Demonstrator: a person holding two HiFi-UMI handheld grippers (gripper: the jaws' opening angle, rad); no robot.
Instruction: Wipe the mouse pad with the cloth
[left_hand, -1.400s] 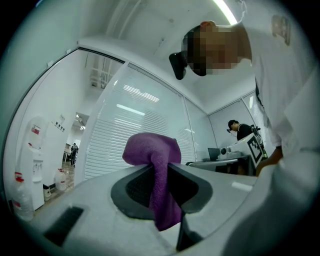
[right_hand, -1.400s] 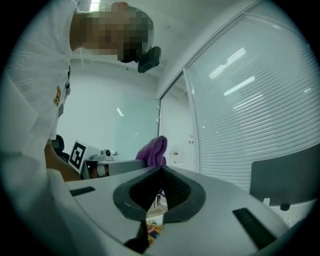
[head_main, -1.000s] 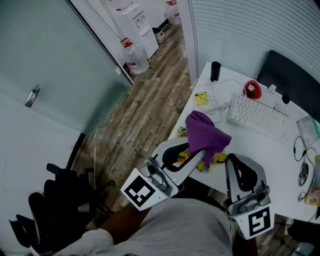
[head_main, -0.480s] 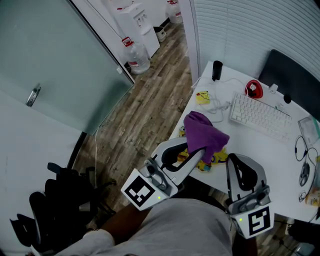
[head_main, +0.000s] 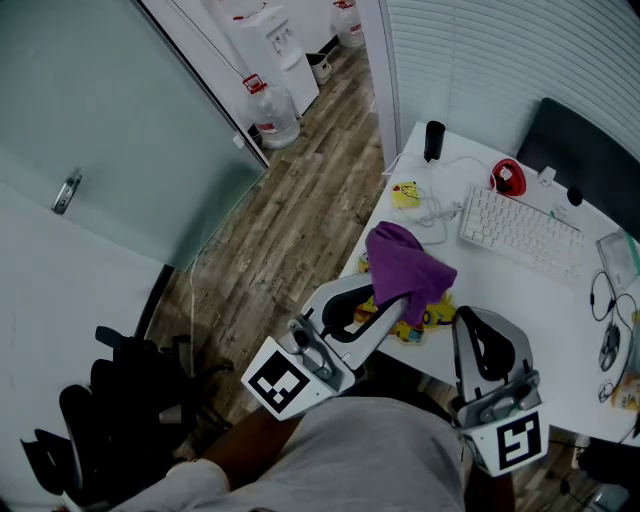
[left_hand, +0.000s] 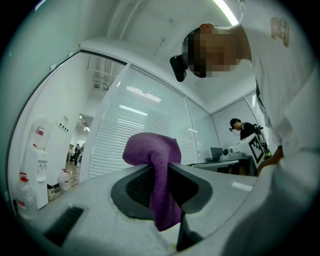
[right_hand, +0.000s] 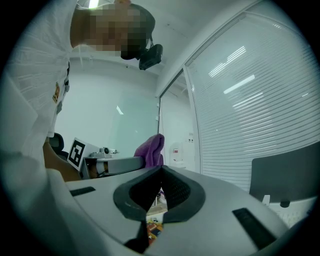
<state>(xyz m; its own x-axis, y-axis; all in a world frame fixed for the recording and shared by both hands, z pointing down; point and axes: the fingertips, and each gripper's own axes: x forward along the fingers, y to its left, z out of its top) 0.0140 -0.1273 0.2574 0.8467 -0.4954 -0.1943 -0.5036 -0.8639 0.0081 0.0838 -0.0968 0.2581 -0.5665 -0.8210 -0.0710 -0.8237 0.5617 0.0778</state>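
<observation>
Clamping bunched purple cloth (head_main: 408, 265), L claw (left_hand: 161, 167) seems over desk (head_main: 520, 295) edge; R claw (right_hand: 159, 176) closed, empty.

You have a soft, matt, fuzzy purple cloth (head_main: 408, 262) pinched in the smooth pale plastic of your left claw (left_hand: 161, 172), above a smooth white worktop (head_main: 560, 312) and wood-grain floor (head_main: 300, 200).

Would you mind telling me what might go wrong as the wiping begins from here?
1. The purple terry cloth is pinched by only one fold in the left claw, so it may pull free when dragged.
2. The yellow printed mouse pad lies near the white desk's edge, and the shut, empty right claw isn't steadying it, so it might slide off.
</observation>
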